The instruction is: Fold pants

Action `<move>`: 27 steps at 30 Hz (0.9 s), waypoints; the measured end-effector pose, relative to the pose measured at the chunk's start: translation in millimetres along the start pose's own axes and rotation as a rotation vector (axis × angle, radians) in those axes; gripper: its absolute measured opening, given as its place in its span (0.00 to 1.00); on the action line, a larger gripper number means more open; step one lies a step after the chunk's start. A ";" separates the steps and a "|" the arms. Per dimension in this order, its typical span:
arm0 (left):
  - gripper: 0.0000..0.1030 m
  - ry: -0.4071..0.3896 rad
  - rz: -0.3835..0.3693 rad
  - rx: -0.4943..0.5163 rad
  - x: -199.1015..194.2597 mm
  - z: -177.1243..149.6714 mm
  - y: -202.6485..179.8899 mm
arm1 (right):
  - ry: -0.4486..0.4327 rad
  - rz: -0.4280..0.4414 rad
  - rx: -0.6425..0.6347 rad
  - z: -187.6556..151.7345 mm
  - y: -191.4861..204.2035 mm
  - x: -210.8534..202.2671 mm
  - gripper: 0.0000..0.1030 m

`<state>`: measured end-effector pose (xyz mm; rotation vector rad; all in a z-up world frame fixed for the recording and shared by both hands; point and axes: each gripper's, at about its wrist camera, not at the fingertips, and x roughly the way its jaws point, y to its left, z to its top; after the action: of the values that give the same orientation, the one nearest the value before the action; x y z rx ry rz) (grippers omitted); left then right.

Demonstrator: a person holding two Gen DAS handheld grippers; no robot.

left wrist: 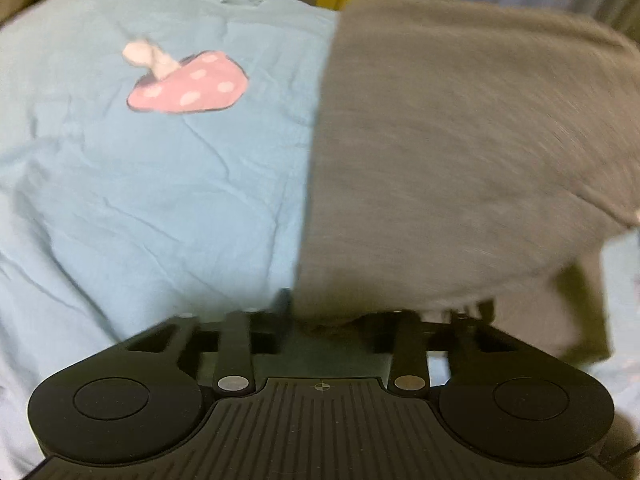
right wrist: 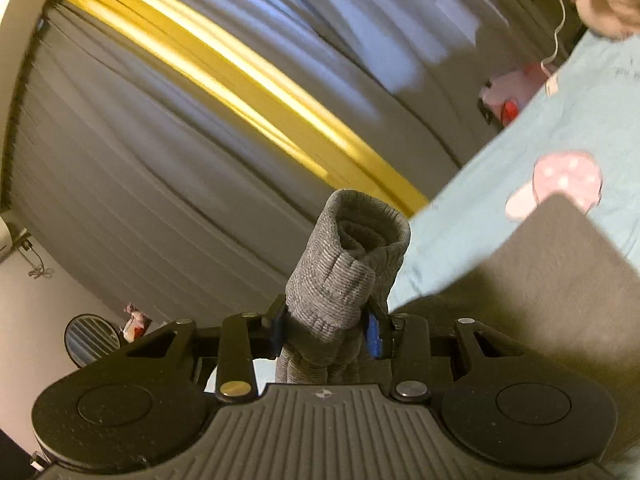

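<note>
Clamping the ribbed cuff of the grey knit pants (right wrist: 344, 276), the right gripper (right wrist: 326, 326) holds it aloft; left gripper (left wrist: 368, 312) fingers spread wide over the pants lying on the light-blue mushroom-print bedsheet (left wrist: 160, 184).

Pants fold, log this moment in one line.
right gripper: shut on pants cuff | left gripper: state unclear | pants on blue sheet
</note>
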<state>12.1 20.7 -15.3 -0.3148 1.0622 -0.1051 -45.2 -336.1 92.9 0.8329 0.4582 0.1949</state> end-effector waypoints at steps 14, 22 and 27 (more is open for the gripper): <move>0.61 -0.004 -0.074 -0.028 -5.8 0.8 4.3 | 0.098 -0.366 0.175 -4.8 -133.5 -20.4 0.57; 0.65 0.032 -0.017 0.063 6.9 -4.0 -16.8 | 0.082 -0.185 0.317 -11.5 -159.5 -6.6 0.89; 0.29 -0.030 0.013 0.085 12.5 -6.6 -25.7 | 0.073 -0.197 0.307 -12.0 -154.3 8.9 0.43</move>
<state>14.1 -8.0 -20.9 -0.2321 1.0271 -0.1334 -44.6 -427.2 -32.6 1.0761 0.6459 -0.0291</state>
